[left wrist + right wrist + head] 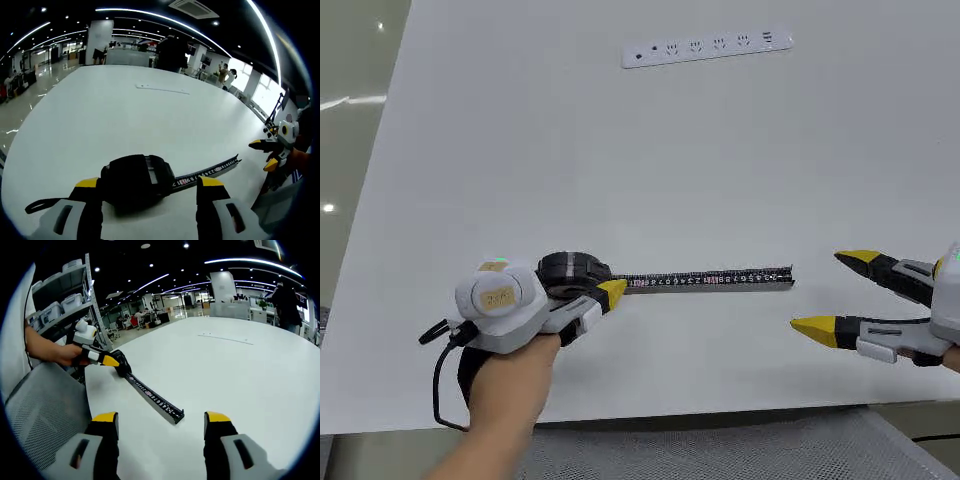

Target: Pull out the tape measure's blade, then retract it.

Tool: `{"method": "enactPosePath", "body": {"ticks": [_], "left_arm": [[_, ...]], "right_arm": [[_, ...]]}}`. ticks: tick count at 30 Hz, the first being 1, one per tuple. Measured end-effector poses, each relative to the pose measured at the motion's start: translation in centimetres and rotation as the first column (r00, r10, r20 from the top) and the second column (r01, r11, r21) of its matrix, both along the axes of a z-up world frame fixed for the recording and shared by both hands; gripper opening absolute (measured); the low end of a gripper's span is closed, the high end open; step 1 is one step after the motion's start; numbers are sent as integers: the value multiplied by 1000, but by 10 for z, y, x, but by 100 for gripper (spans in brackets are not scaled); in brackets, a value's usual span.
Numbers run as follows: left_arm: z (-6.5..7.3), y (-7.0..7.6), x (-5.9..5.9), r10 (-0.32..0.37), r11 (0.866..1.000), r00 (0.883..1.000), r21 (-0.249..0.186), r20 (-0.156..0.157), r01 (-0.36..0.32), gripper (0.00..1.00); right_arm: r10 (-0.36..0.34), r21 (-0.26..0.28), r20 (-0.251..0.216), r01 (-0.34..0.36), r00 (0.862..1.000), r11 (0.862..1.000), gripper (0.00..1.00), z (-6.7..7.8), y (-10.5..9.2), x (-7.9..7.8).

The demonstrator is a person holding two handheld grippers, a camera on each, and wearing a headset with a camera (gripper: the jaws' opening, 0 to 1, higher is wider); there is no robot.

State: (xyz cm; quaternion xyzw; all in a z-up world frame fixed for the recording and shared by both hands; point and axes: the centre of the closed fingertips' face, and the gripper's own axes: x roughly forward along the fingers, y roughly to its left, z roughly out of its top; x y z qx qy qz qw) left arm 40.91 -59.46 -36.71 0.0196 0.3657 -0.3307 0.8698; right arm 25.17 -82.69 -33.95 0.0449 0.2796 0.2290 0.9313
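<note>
Blade out on the bench, case held, retraction to come.
My left tongs (148, 182) are clamped around the tape measure (573, 270), pinning its case to the bench (620, 150) so it should not skid when the spring takes up. The blade (710, 279) lies flat and straight toward my right tongs (820, 291), which hang spread wide and empty near its hooked end — apart from it, leaving the end free. I judge the pull done and the retraction left to do. A power strip (707, 47) sits at the far side, well apart.
</note>
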Motion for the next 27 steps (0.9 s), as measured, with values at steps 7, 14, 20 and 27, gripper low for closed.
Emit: {"method": "enactPosePath", "body": {"ticks": [7, 14, 20, 27], "left_arm": [[-3, 4, 2, 49, 999, 999, 7, -10, -49, 69], [-5, 7, 6, 83, 996, 996, 22, -10, -83, 63], [-7, 9, 9, 108, 993, 994, 37, -5, -108, 61], [-9, 10, 11, 124, 991, 992, 55, 3, -124, 60]], "right_arm": [[19, 5, -1, -19, 1000, 1000, 68, -2, 3, 6], [33, 4, -4, -33, 999, 999, 67, -5, 3, 10], [42, 4, -6, -42, 999, 999, 67, -7, 5, 14], [62, 8, -10, -62, 998, 998, 66, -9, 9, 19]]}}
